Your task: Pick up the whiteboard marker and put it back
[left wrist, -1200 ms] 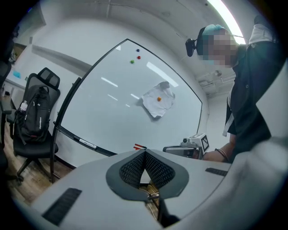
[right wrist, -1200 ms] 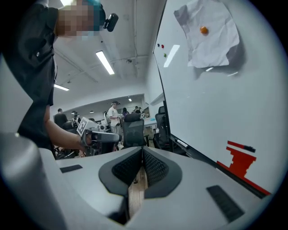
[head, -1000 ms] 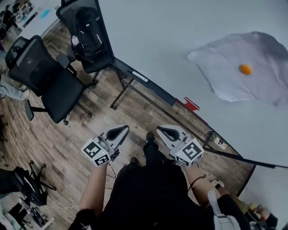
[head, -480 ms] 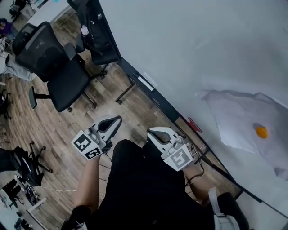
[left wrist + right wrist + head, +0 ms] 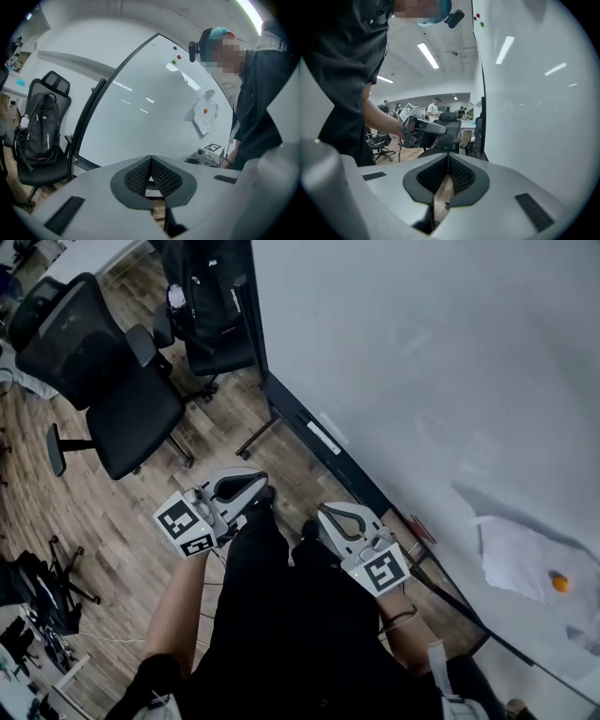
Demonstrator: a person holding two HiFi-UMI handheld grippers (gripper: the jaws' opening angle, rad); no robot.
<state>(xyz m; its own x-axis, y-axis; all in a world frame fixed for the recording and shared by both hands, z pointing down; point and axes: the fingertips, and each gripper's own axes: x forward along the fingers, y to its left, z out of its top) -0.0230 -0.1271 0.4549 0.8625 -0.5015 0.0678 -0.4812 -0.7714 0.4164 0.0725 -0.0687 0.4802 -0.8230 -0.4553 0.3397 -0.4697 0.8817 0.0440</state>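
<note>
Left gripper point(image 5: 246, 491) jaws pressed together, empty | right gripper point(image 5: 330, 517) likewise closed on nothing, both held low by the person's legs | whiteboard point(image 5: 422, 362) just ahead | whiteboard marker not made out in any view | step: likely approach; next: locate marker, open jaws.

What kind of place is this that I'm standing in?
Probably an open office or workroom: a large whiteboard, black office chairs on a wood floor, and a backpack sitting on one chair.

An office: a wall whiteboard point(image 5: 422, 362), black swivel chairs point(image 5: 103, 381) and desks on wood flooring point(image 5: 103, 521).
</note>
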